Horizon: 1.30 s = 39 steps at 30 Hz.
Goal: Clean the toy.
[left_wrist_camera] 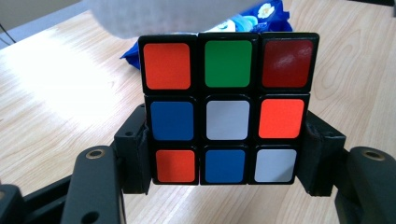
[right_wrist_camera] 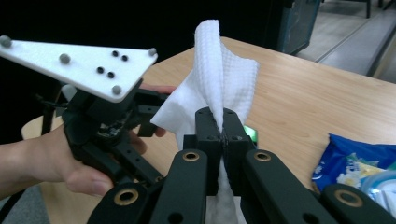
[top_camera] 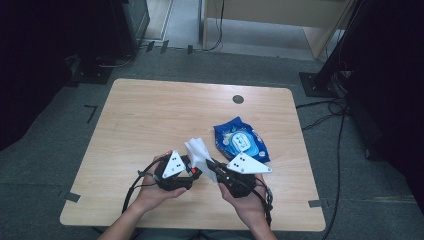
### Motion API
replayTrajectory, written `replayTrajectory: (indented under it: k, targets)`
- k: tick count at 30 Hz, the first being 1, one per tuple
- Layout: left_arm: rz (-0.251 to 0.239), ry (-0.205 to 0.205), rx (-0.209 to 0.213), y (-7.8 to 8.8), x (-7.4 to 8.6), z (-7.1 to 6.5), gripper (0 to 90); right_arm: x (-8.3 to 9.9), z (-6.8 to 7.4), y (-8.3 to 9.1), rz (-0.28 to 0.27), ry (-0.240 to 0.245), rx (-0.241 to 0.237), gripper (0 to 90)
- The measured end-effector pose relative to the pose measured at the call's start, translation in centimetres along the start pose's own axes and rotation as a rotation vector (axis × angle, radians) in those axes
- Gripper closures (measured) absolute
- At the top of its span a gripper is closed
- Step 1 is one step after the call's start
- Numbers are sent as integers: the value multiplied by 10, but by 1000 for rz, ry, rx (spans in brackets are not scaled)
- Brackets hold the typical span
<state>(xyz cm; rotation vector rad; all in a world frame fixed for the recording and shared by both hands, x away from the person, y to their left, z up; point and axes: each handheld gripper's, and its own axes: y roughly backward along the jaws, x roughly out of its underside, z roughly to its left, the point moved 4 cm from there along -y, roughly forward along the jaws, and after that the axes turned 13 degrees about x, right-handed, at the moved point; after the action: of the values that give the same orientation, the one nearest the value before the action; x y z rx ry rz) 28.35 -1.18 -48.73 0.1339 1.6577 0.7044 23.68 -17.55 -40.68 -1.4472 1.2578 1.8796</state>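
White wipe [right_wrist_camera: 224, 79] pinched by right gripper [right_wrist_camera: 223, 135]; left gripper [left_wrist_camera: 226, 154] clamps cube [left_wrist_camera: 226, 107].

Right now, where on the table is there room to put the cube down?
The far left part of the table, from the left edge across to the round hole, is bare. So is the near left corner beside the left gripper. It is crowded near the middle front: both grippers, the cube, the white wipe in the right gripper, and the blue pack.
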Motion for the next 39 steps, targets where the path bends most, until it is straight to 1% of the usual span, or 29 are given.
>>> replayTrajectory:
  k: [3, 5, 7, 9, 11, 14, 17, 21, 25, 28, 35, 39]
  targets:
    - [0, -19, 9, -1, -2, -3, 342, 3, 1, -3, 8, 4, 5, 898]
    - [-3, -27, 12, -1, -4, -6, 341, 6, -1, -6, 16, -7, 18, 897]
    - [0, -41, 14, -1, -5, -9, 342, 9, -3, -10, 26, -25, 22, 897]
    - [1, -52, 7, -1, -6, -11, 342, 11, -5, -12, 26, -29, 30, 897]
    - [-2, -58, 14, 0, -7, -13, 342, 14, -6, -14, 31, -32, 36, 896]
    - [-5, -67, 16, 1, -9, -16, 342, 17, -6, -17, 35, -17, 53, 895]
    - [-2, -76, 12, 2, -10, -17, 342, 20, -4, -20, 39, 2, 60, 892]
    - [3, -79, 15, 3, -9, -16, 342, 23, -6, -22, 37, 32, 95, 889]
    - [4, -85, 14, 2, -9, -18, 342, 27, -12, -25, 48, 46, 127, 887]
    - [16, -100, 12, 2, -9, -19, 342, 31, -18, -28, 65, 41, 143, 884]
    - [13, -102, 21, 3, -9, -18, 341, 40, -30, -35, 111, 23, 178, 882]
    - [23, -101, 17, 3, -8, -16, 341, 43, -37, -37, 124, 17, 199, 882]
